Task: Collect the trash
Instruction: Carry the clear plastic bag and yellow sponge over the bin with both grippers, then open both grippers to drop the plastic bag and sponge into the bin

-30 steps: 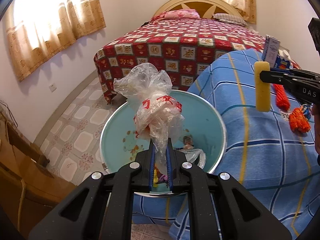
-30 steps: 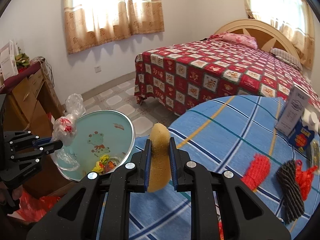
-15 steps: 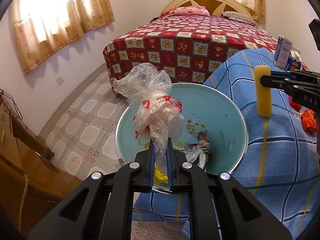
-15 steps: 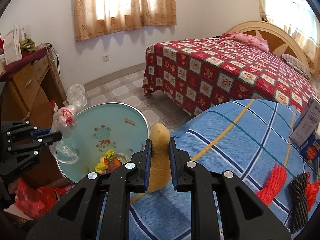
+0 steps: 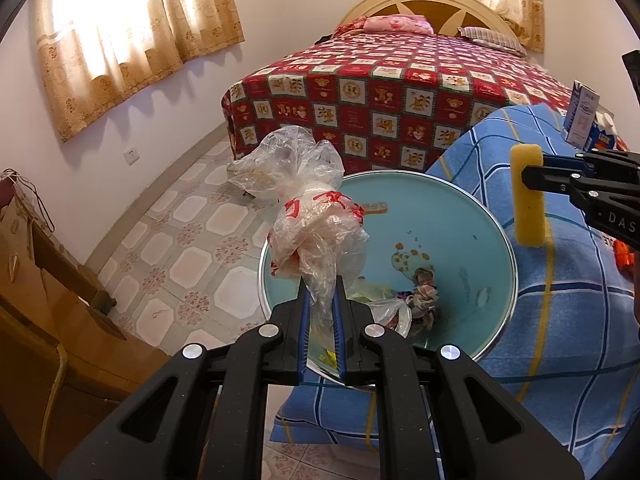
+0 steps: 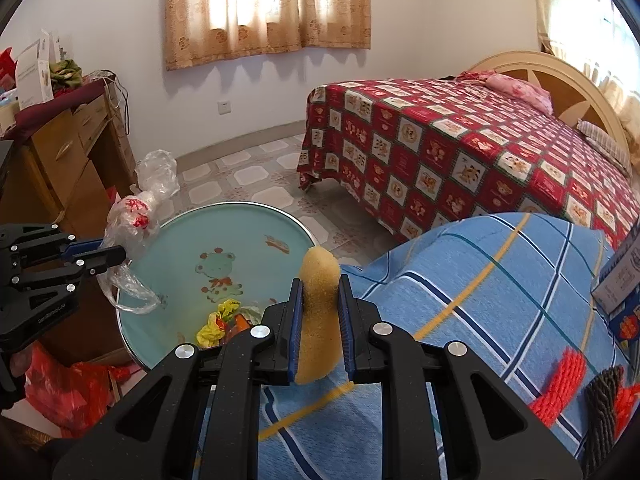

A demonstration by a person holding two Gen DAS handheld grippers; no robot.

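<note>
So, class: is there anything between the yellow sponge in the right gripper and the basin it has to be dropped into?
Nothing visible. The yellow sponge, clamped in the right gripper, hangs just beside the rim of the basin, with only open air between them. The left gripper holds its plastic bag over the far side.

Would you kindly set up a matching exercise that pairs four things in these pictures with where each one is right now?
Things:
1. yellow sponge
2. clear plastic bag
3. crumpled yellow wrapper
4. red mesh scrubber

Places:
A. lying inside the teal basin
B. clamped in the left tool
C. lying on the blue checked cloth
D. clamped in the right tool

Pairs: 1-D, 2-B, 3-A, 4-C
</note>
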